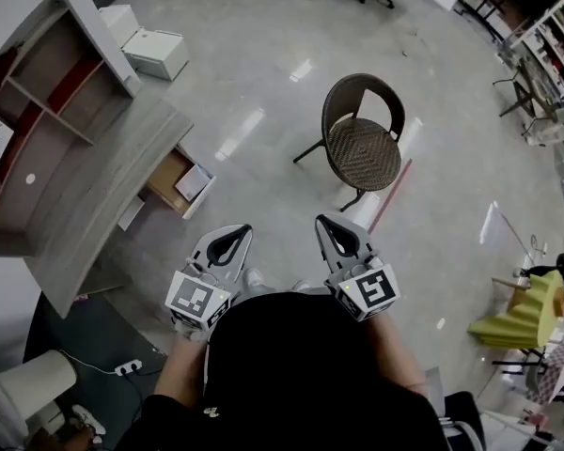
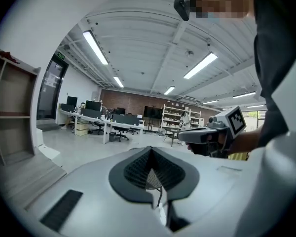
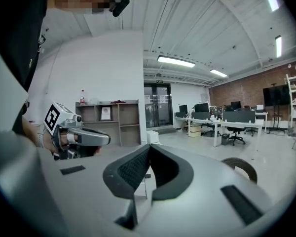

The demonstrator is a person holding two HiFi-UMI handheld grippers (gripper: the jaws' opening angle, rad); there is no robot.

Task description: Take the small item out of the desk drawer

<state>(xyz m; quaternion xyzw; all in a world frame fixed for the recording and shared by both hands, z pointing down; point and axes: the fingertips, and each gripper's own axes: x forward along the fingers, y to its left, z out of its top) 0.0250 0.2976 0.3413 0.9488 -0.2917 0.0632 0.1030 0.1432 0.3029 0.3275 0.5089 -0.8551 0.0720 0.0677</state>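
The person held both tools out in front of their body, side by side and apart. The left gripper (image 1: 233,233) was shut tight. Its two jaws met at the tips and there was nothing between them. The right gripper (image 1: 331,225) was shut too, with its tips together and nothing in it. Both tools were up in the air and touched nothing.

The desk (image 1: 103,186) stood ahead of the left gripper and off to its left side, well apart from it. The drawer (image 1: 164,178) was pulled open at the near edge of the desk, on the side that faced the tools. A flat white thing (image 1: 194,182) lay in the drawer. It was too small to tell what it was, or whether it was the small item to be taken out. Neither tool was near the drawer.

A brown woven chair (image 1: 362,144) stood on the shiny floor (image 1: 263,54) ahead of the right gripper, well apart from it. An open shelf (image 1: 38,111) stood behind the desk, farther from the tools.
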